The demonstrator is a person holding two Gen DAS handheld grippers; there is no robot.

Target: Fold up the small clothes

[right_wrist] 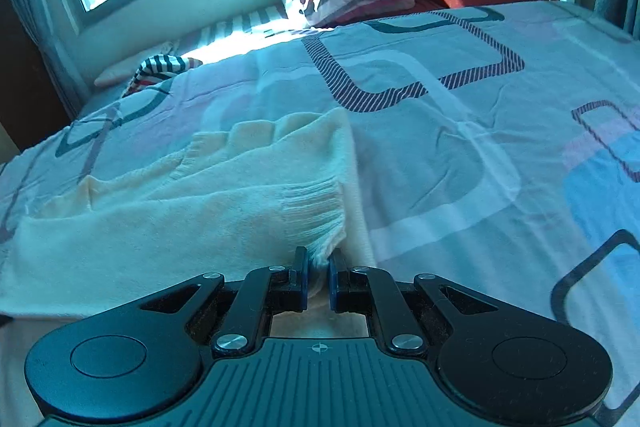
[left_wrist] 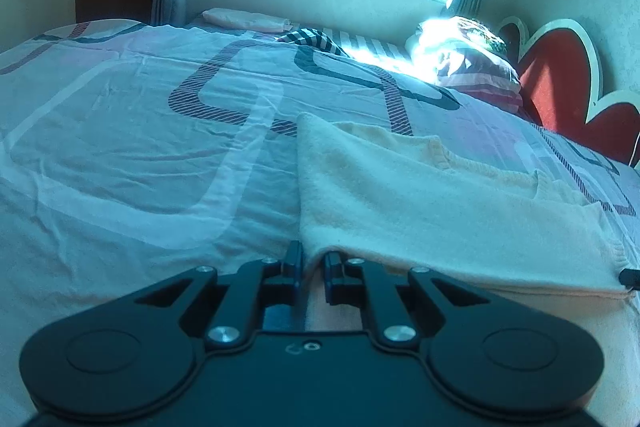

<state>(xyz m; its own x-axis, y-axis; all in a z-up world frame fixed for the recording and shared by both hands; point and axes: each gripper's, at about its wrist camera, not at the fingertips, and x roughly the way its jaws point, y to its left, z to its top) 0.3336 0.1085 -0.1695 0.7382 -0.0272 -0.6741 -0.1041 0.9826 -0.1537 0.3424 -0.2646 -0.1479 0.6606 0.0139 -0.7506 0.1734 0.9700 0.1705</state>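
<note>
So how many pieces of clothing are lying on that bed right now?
2 that I can tell. A cream knit sweater lies at the near edge, pinched by both grippers. A black-and-white striped garment sits far off by the window. The heap by the headboard may hide more.

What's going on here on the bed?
A person is folding a cream sweater laid flat on the bed. The left gripper is shut on its near left corner, and the right gripper is shut on the near right edge by a ribbed cuff. No fold is made yet.
</note>
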